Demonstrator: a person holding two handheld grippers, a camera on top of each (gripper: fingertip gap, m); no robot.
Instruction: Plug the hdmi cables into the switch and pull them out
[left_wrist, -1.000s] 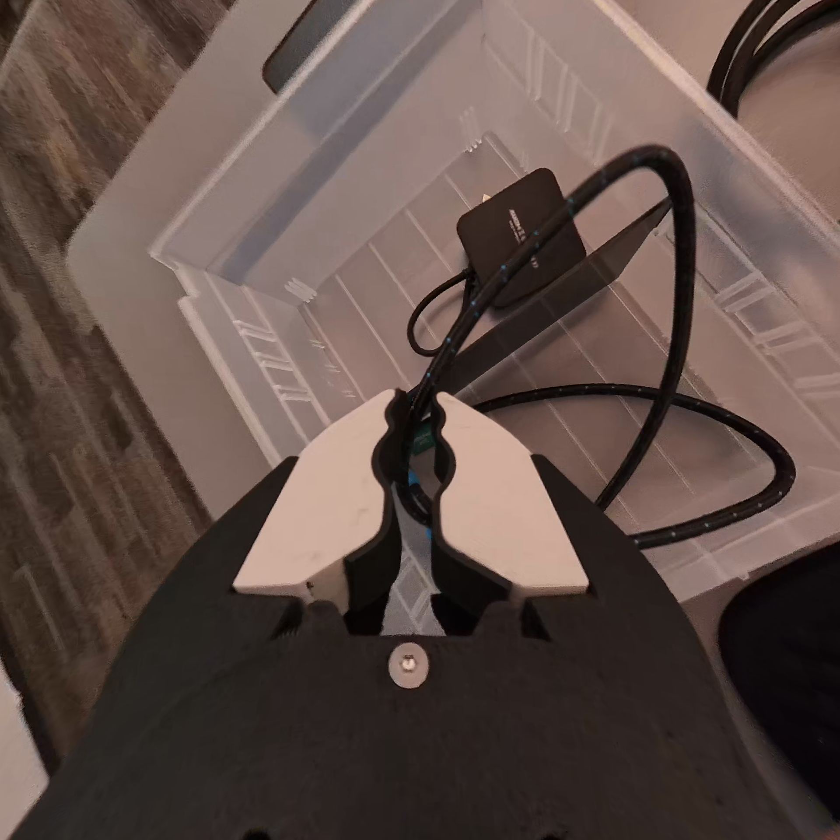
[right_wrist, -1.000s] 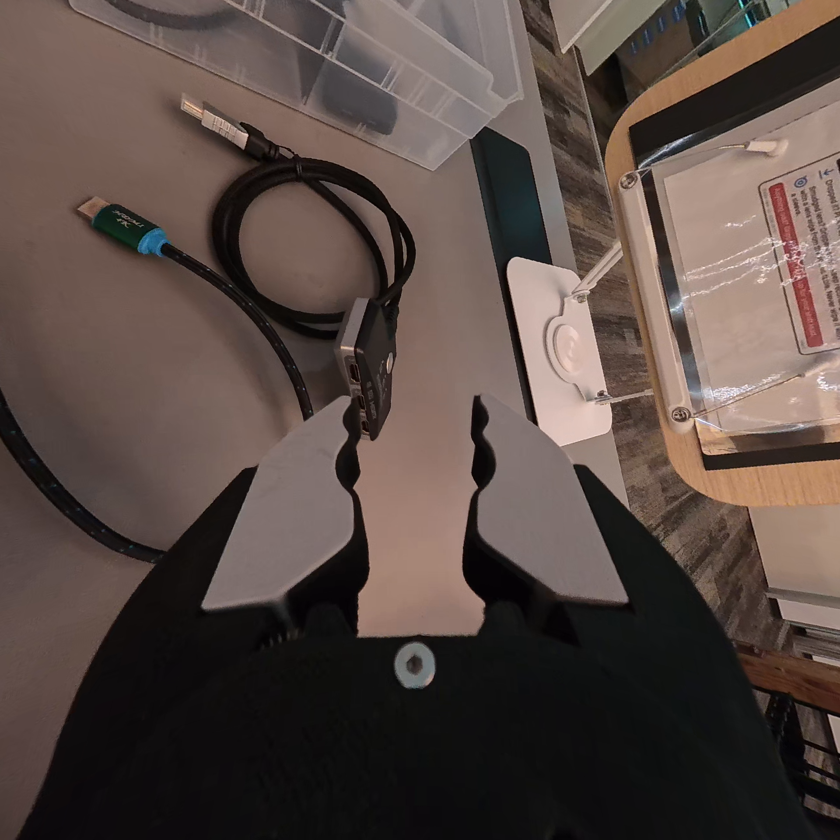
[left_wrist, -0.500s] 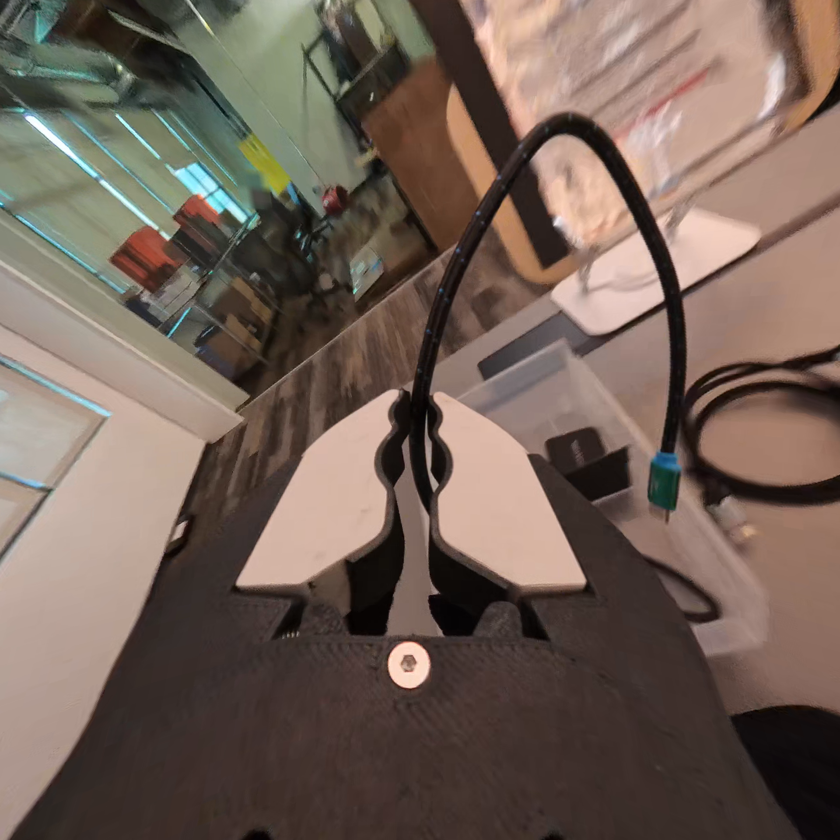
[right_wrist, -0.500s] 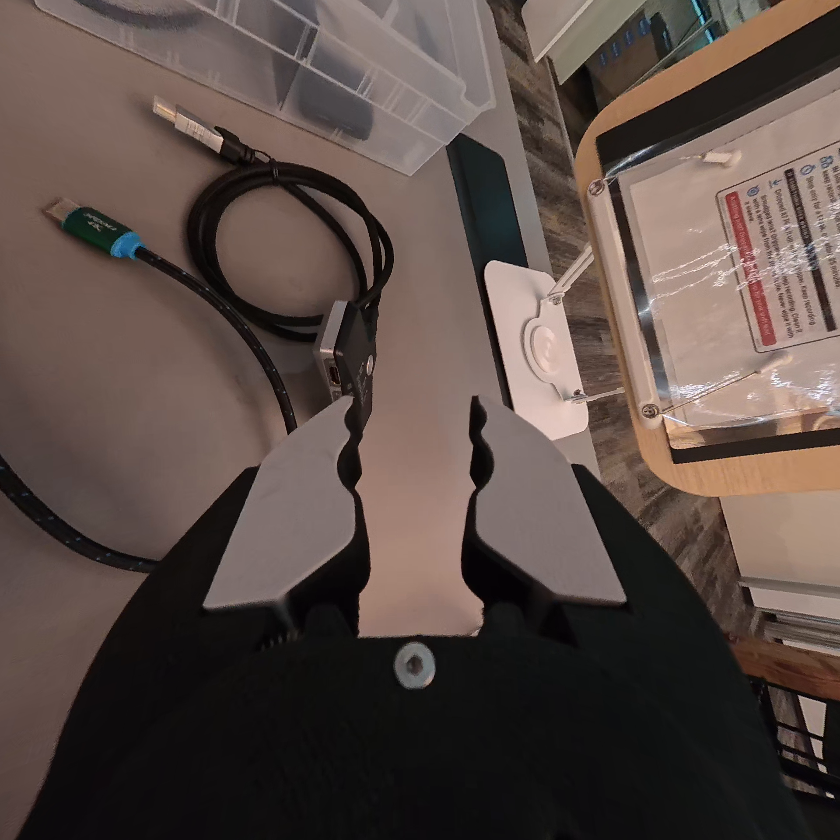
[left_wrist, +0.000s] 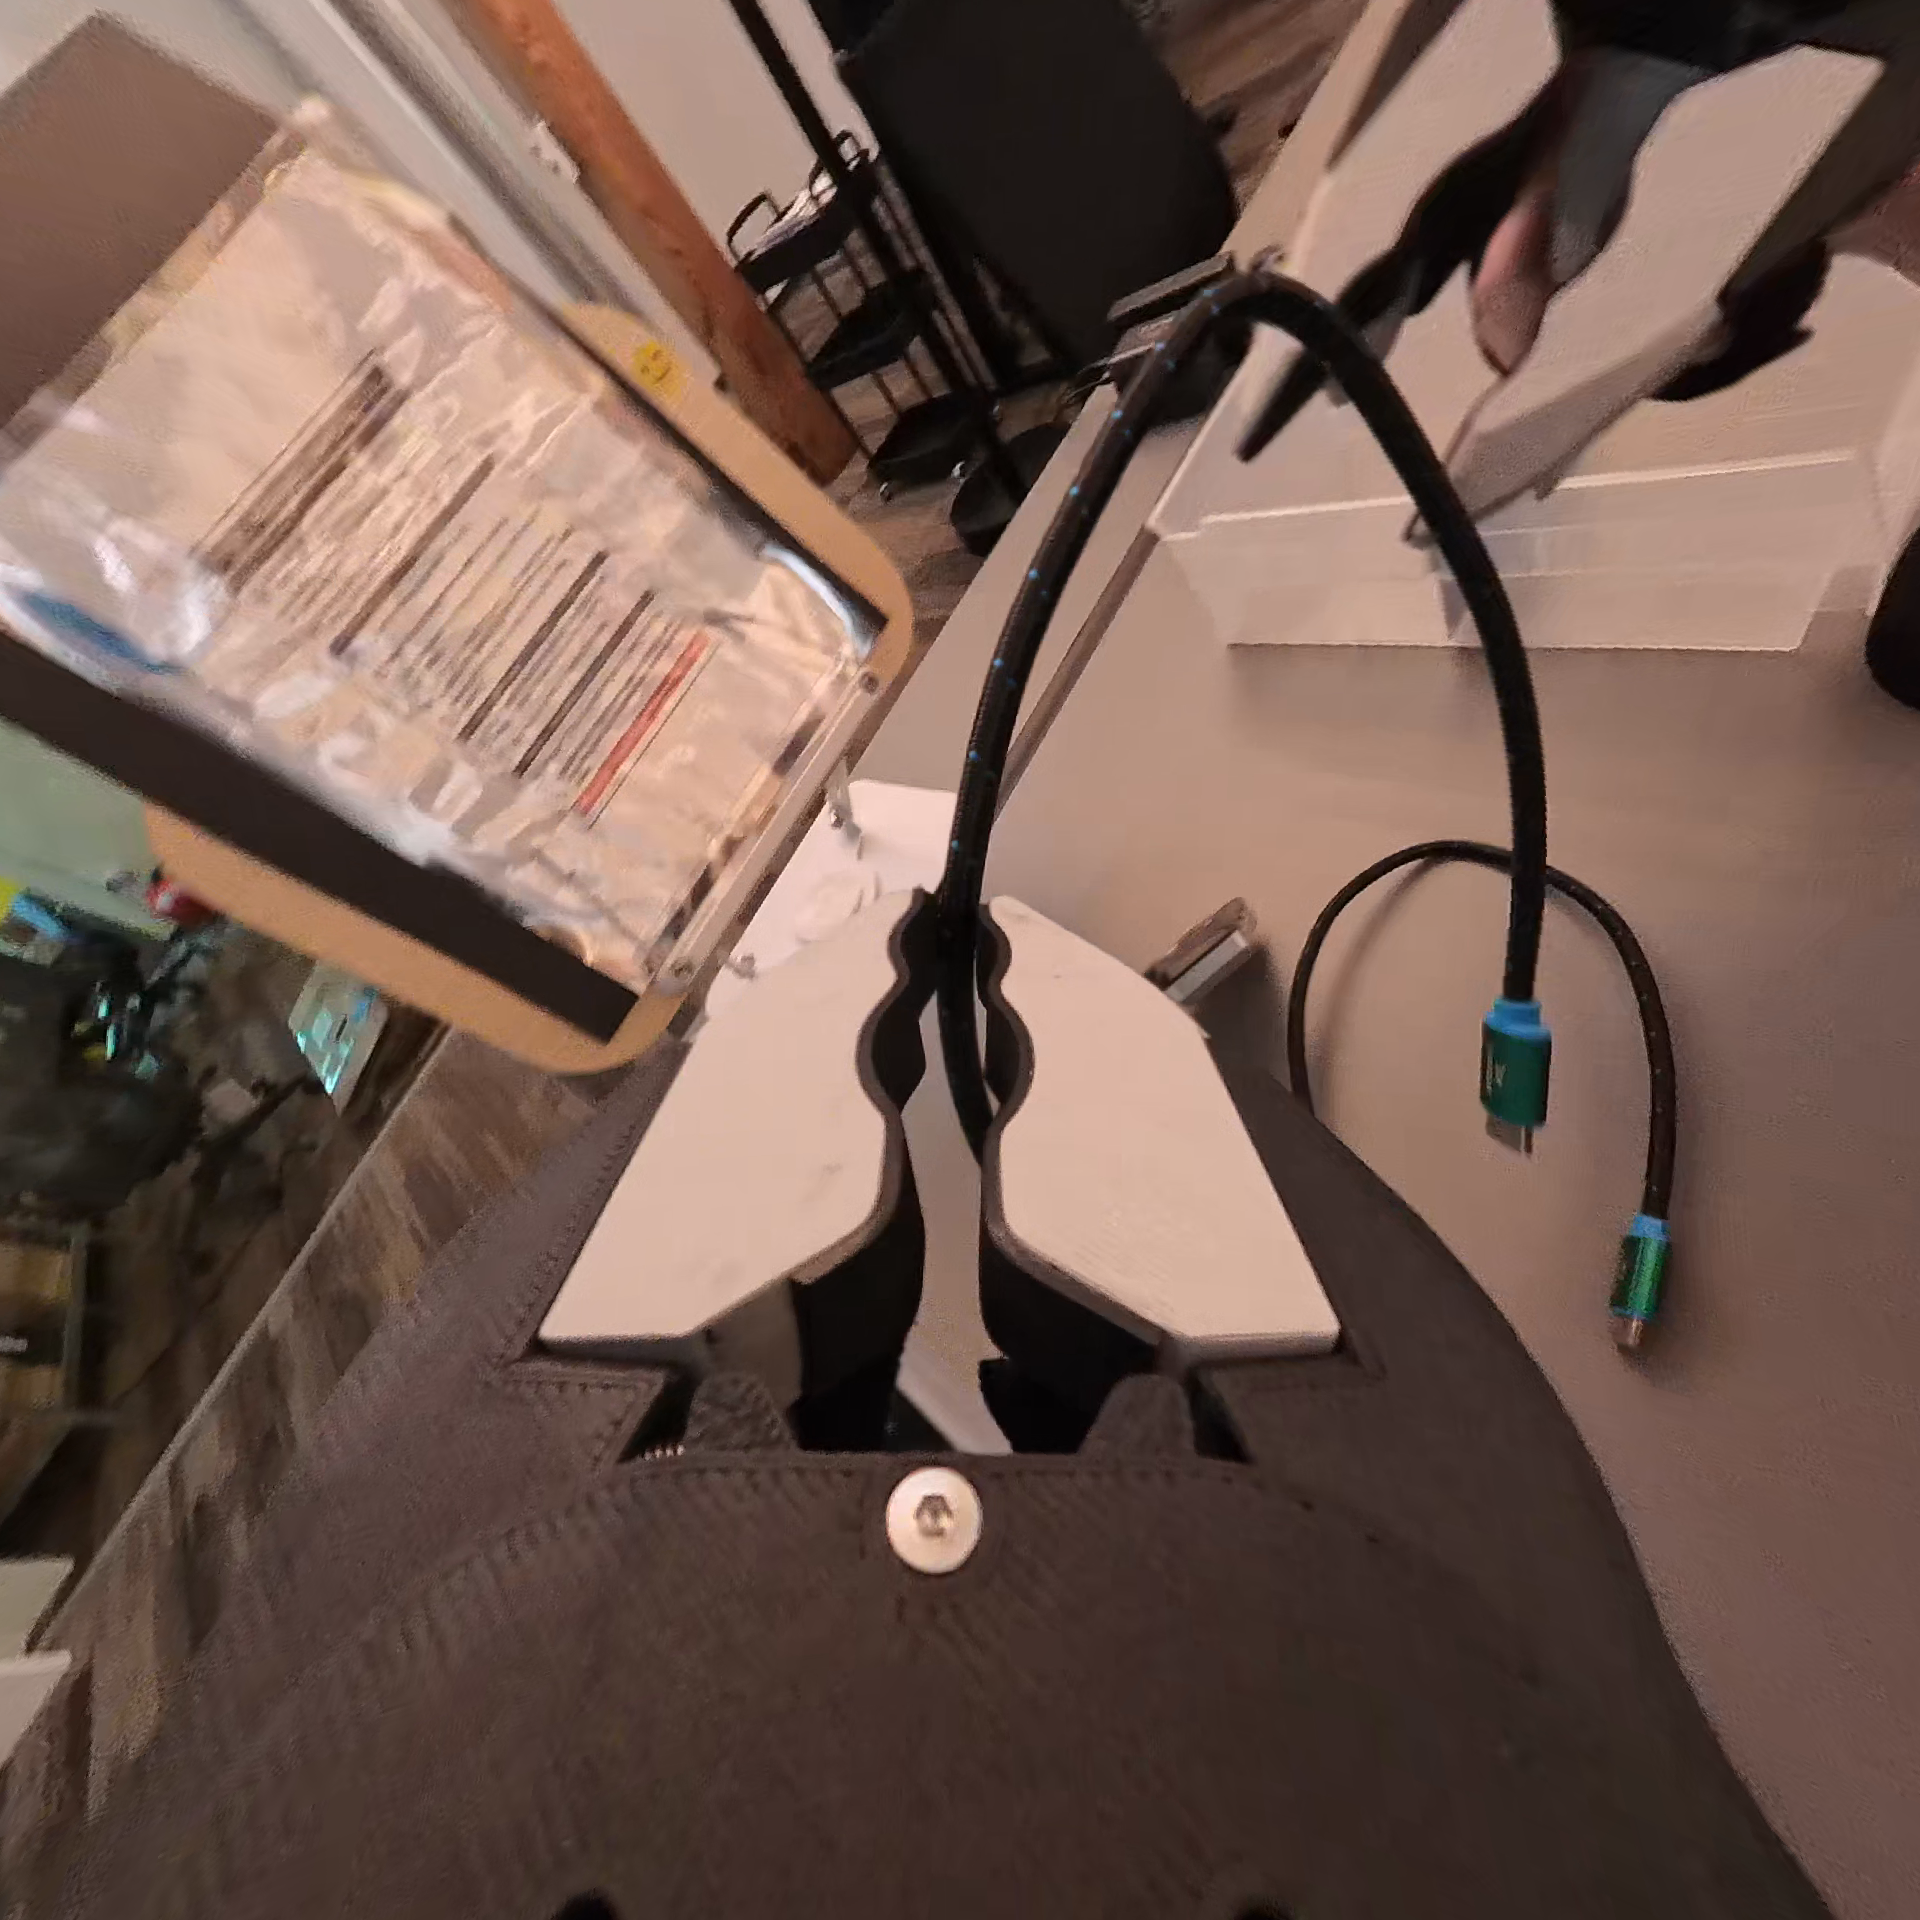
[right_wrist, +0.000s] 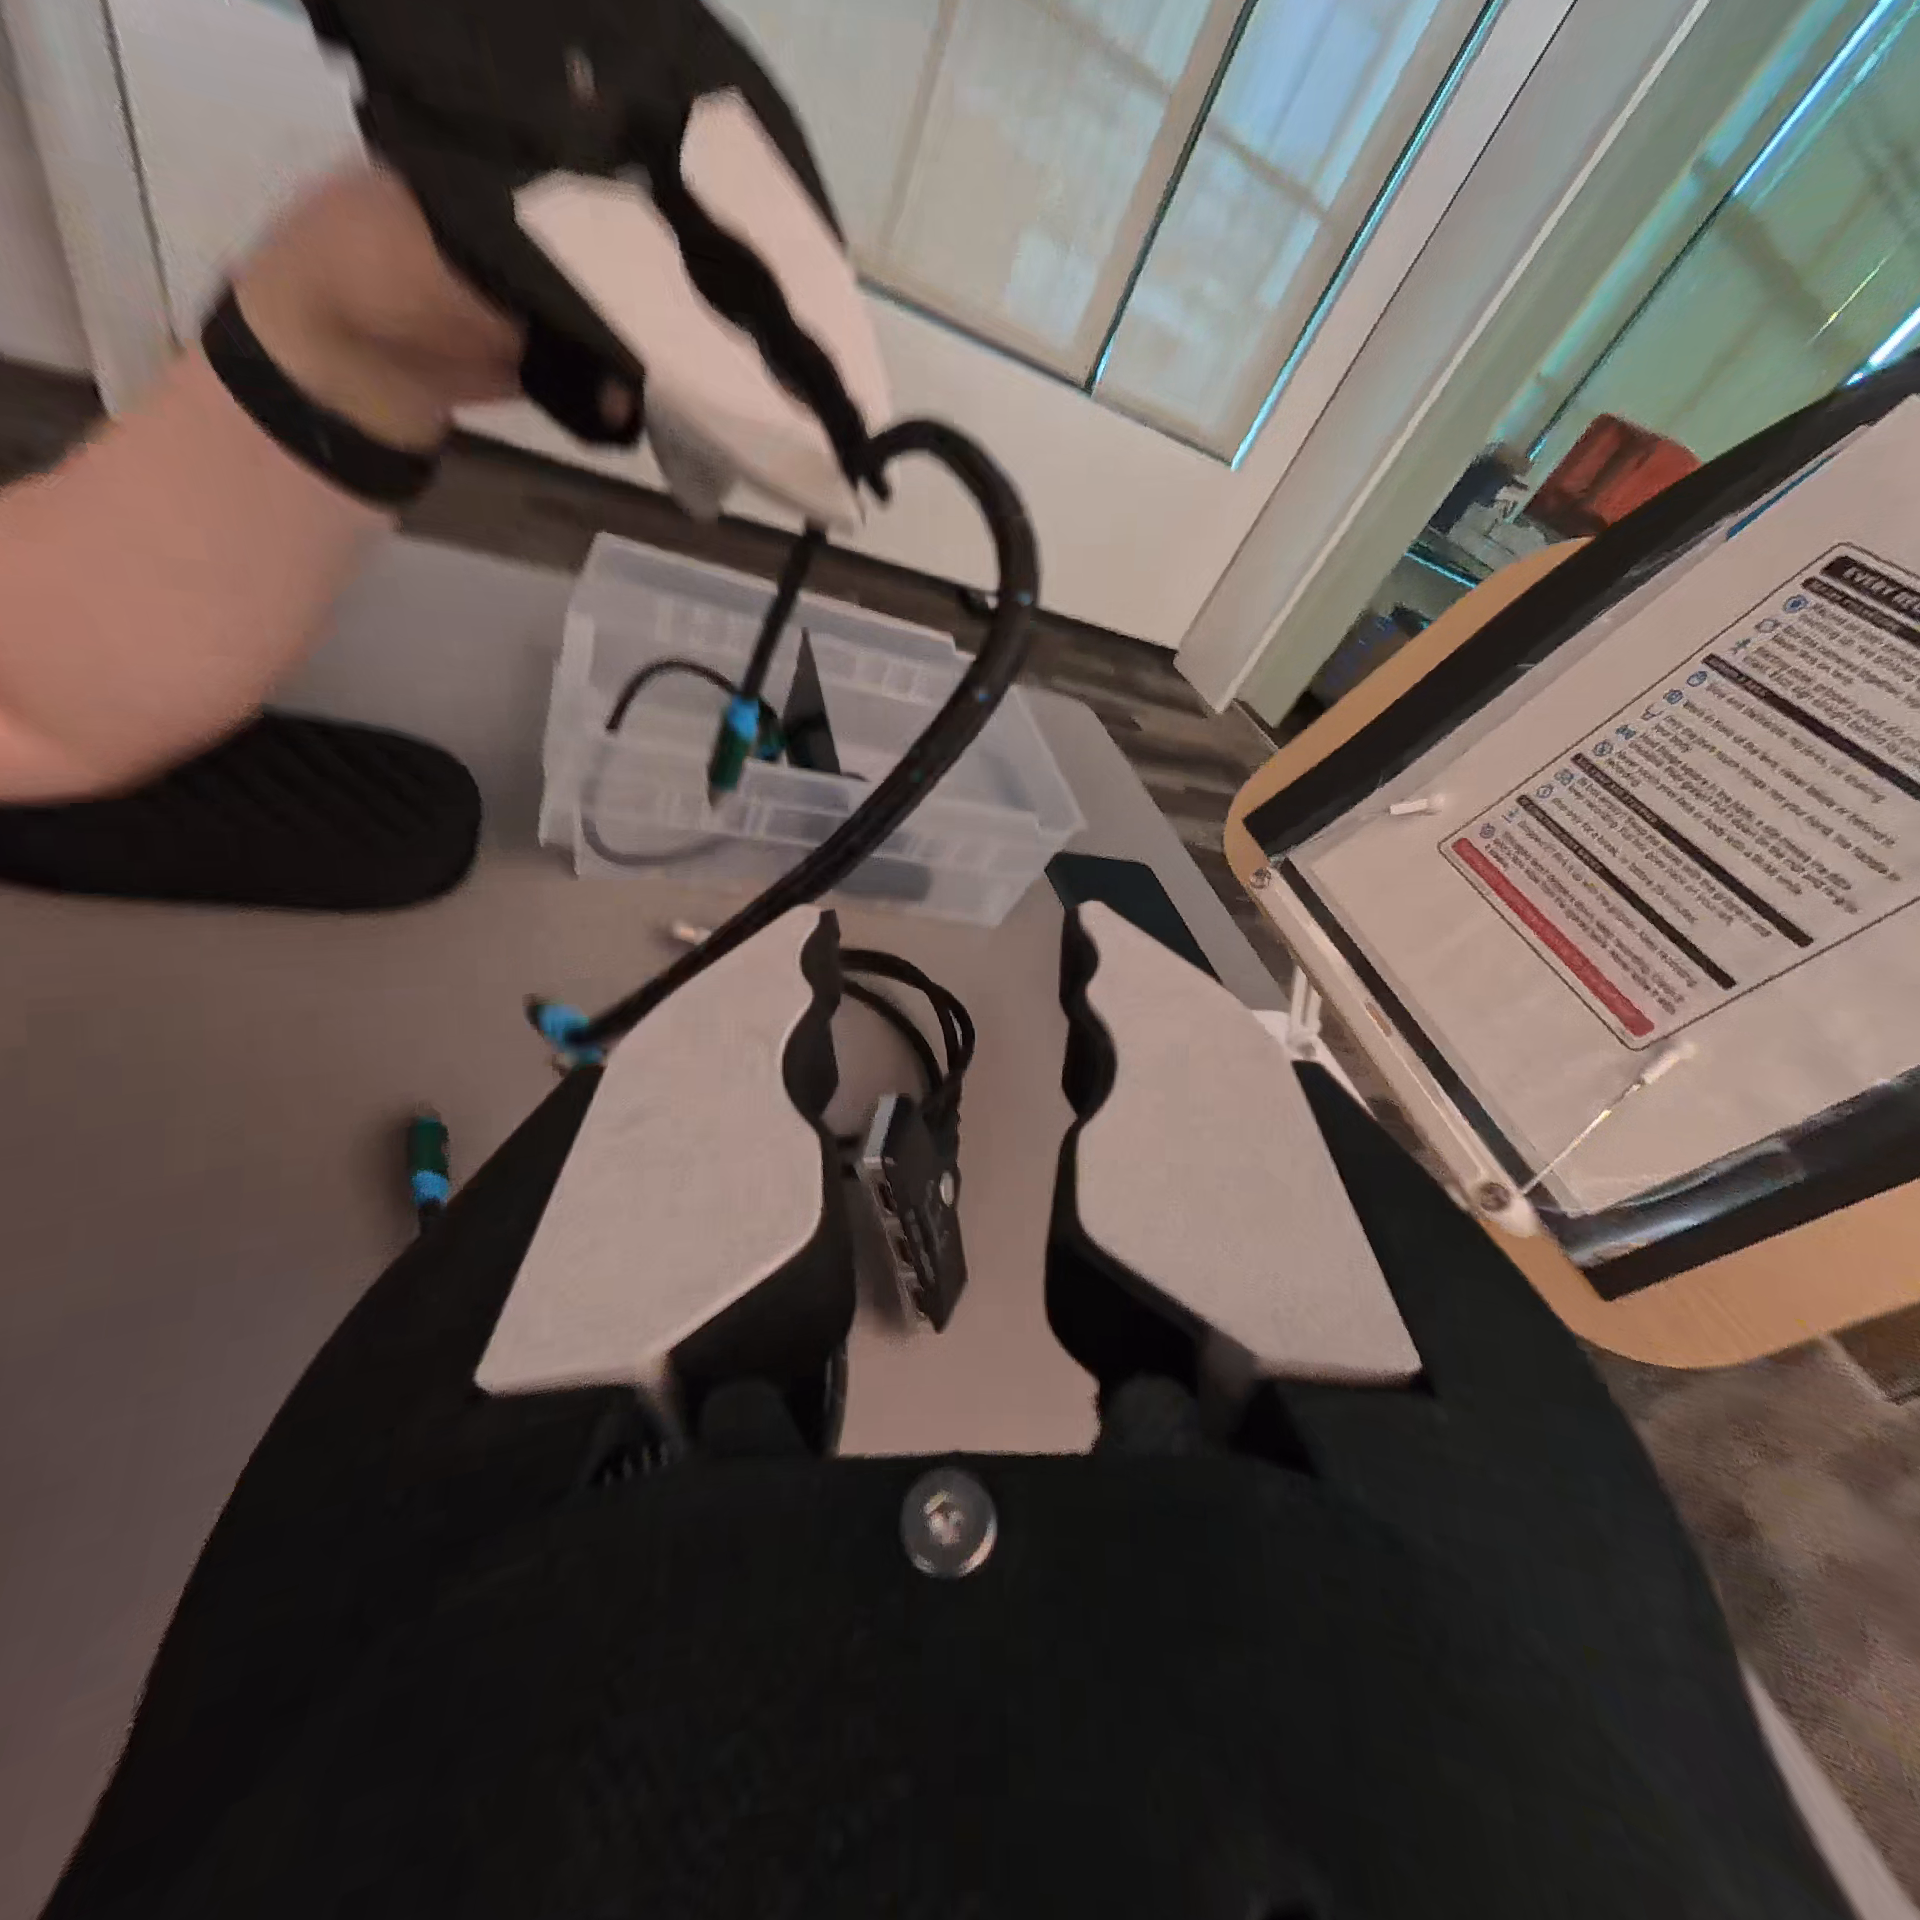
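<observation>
The left gripper (left_wrist: 948, 940) is clenched on a braided black cable (left_wrist: 1397, 436), pinched between its white fingers (left_wrist: 758, 1132) close to the tips. From there the cable rises, arcs over to the right and hangs down, ending in a green and blue plug (left_wrist: 1513, 1070) that dangles clear of the grey table (left_wrist: 1558, 748). Below and to the right of it a second plug (left_wrist: 1640, 1283) of the same colours lies on the table at the end of a thinner curved lead. In the right wrist view the left gripper (right_wrist: 831, 457) shows up high on the far left, blurred, held in a hand (right_wrist: 343, 332) with a dark wristband, the cable (right_wrist: 997, 665) looping down from it towards the table.

The right gripper (right_wrist: 940, 935) is released, its fingers (right_wrist: 675, 1164) spread wide and holding nothing. Between them, lying on the table (right_wrist: 208, 1039), is the switch (right_wrist: 914, 1210), a small black and silver box with ports along its side and a coiled black lead running from its far end. It sits just beside the left finger; I cannot tell whether they touch.

Beyond, a clear bin (right_wrist: 800, 748) stands at the far edge of the table with a cable and a dark part inside. On the right stands a wood-framed sign (right_wrist: 1621, 935) under clear plastic; the left wrist view shows the sign (left_wrist: 436, 644) on the left, blurred.
</observation>
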